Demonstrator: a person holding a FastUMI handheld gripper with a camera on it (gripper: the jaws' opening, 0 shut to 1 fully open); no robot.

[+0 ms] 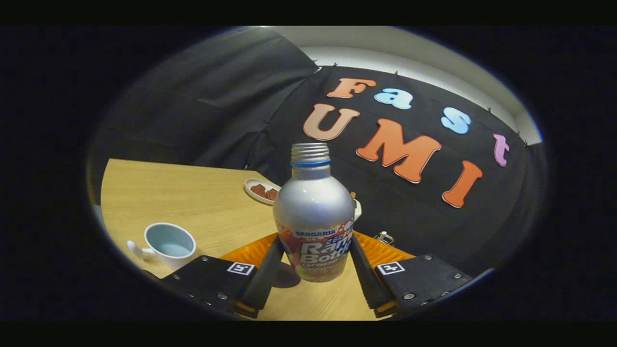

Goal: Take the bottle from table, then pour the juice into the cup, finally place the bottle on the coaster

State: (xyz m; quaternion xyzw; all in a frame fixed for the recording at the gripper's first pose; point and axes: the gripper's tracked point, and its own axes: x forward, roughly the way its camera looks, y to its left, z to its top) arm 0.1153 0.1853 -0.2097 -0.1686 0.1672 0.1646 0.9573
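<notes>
My gripper (315, 270) is clamped around the silver aluminium bottle with the threaded, uncapped neck and a blue ring below the thread (314, 212). Both fingers press against the lower, printed part of its body, one on each side, so the bottle sits squarely between them. The bottle stands roughly upright, leaning very slightly, and its open mouth points up toward the booth's dark cloth wall. Its base casts a dark shadow on the light wooden bench (193, 202) just beneath it, and I cannot tell for sure whether the base touches the bench or hangs just above it.

To the left of my left finger, on the bench and well apart from the bottle, stands the white ceramic cup with a pale blue inside and a small handle (168, 244); its handle points away from the bottle. I cannot tell whether there is any liquid in it.

Beyond the bottle, near the far edge of the bench, lies a small white oval dish holding reddish-brown pieces (261, 191). Just behind the bottle's right shoulder a small white object with an orange tip peeks out, too hidden to make out.
</notes>
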